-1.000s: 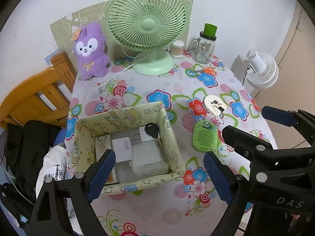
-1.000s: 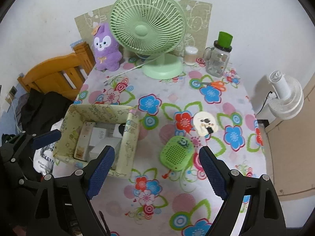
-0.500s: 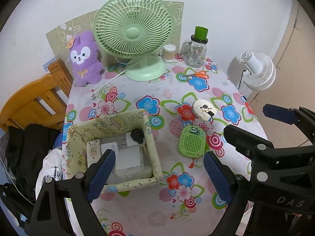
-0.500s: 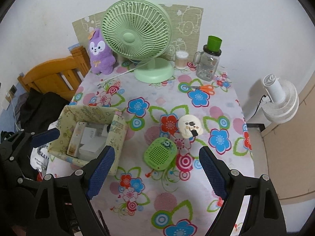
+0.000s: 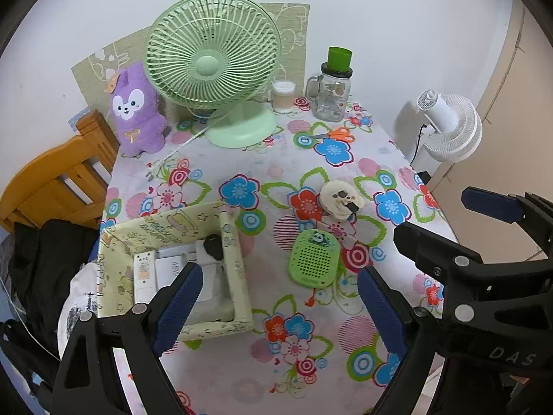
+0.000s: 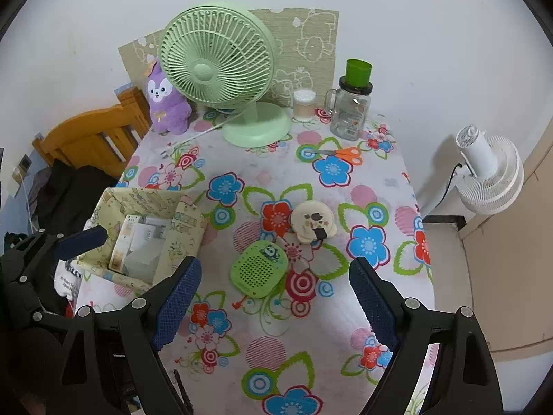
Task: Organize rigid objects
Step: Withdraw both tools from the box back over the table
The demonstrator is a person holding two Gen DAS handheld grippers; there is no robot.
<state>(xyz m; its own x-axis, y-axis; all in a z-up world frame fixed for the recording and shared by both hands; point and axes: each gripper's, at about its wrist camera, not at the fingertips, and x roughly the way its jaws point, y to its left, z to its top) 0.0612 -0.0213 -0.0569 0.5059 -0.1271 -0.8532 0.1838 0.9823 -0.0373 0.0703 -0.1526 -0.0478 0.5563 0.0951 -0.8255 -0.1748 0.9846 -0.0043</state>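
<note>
Green and perforated, the flat speaker (image 6: 259, 271) lies on the floral tablecloth (image 6: 276, 352), dead ahead between the right gripper's (image 6: 273, 301) spread, empty jaws, long axis slanting toward the far right. That hand looks nearer. Left gripper (image 5: 278, 306) also gapes with nothing in it, the speaker (image 5: 314, 259) toward its right finger. Beside it, left, the storage box (image 5: 238, 273) holds white adapters; one (image 5: 172, 268) reads "45W". "DAS" marks the right gripper's body.

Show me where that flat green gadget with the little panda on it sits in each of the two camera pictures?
Left wrist view: green panda gadget lies right of centre, right of the yellow box.
Right wrist view: it lies at centre.
Shared landmark: the cream round gadget just behind it.
</note>
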